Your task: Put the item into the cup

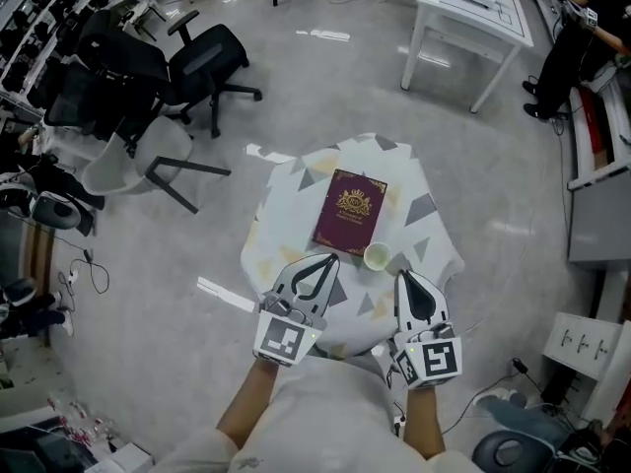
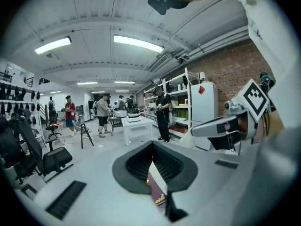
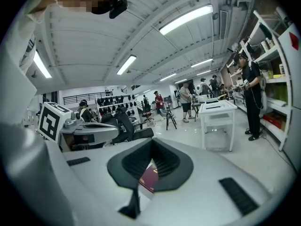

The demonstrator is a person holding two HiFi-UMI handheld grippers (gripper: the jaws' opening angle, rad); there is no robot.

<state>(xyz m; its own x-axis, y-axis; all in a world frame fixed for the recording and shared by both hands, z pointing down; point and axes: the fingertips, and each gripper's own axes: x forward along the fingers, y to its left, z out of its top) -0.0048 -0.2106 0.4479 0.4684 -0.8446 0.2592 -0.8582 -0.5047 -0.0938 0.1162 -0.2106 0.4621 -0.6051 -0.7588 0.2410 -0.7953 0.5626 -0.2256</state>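
A white paper cup point(image 1: 377, 256) stands on a small table point(image 1: 296, 180) covered with a patterned cloth. Just beyond it lies a flat maroon book point(image 1: 350, 211) with a gold emblem. My left gripper point(image 1: 330, 259) hovers over the table's near edge, left of the cup, its jaws together and holding nothing. My right gripper point(image 1: 403, 276) sits just near-right of the cup, also shut and empty. In the left gripper view the left gripper point(image 2: 151, 161) shows a sliver of the book point(image 2: 157, 189) between its pads. The right gripper point(image 3: 151, 160) likewise frames the book point(image 3: 149, 178).
Black office chairs point(image 1: 202, 62) and a pale chair point(image 1: 138, 161) stand to the far left. A white table point(image 1: 473, 8) is at the back right, with a person point(image 1: 582, 37) beside it. Cables and a power strip lie on the floor at the lower right.
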